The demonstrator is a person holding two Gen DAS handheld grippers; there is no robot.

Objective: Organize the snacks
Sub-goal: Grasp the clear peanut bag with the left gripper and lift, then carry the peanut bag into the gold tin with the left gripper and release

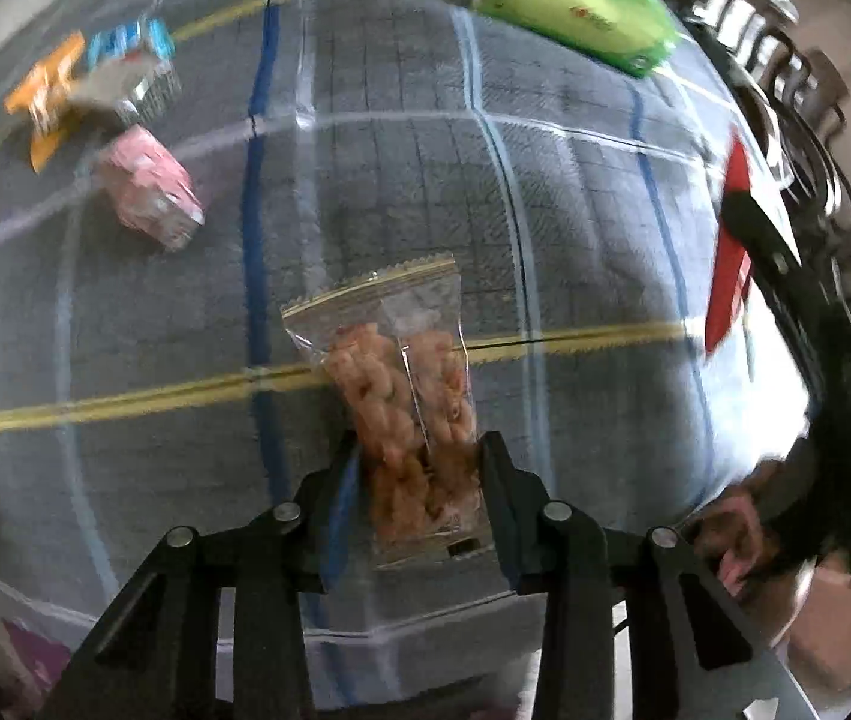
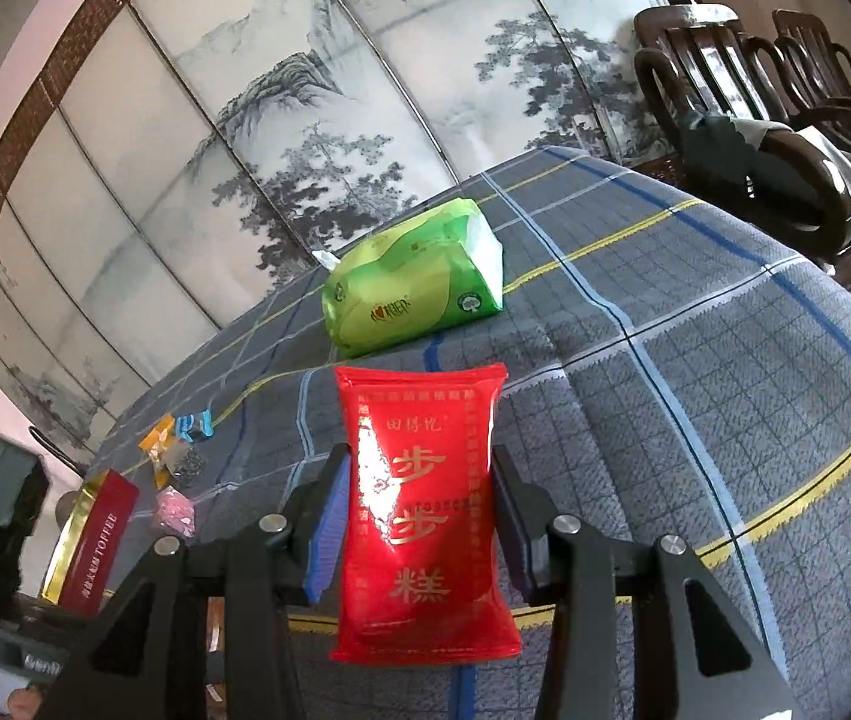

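Observation:
My left gripper (image 1: 419,450) is shut on a clear bag of orange-pink snacks (image 1: 407,384) and holds it above the plaid tablecloth (image 1: 575,228). My right gripper (image 2: 422,462) is shut on a red snack packet (image 2: 422,492) with gold characters, held upright above the cloth (image 2: 695,372); it also shows at the right edge of the left wrist view (image 1: 731,252). A pink packet (image 1: 149,192), an orange packet (image 1: 47,96) and a blue-white packet (image 1: 131,45) lie together at the far left. They also show small in the right wrist view: the pink (image 2: 175,510), the orange (image 2: 156,441), the blue-white (image 2: 194,425).
A green tissue pack (image 2: 413,279) lies near the table's far side, also in the left wrist view (image 1: 575,0). A red toffee box (image 2: 95,540) stands at the left edge. Dark wooden chairs (image 2: 785,138) stand beyond the right side. A painted screen (image 2: 305,90) backs the table.

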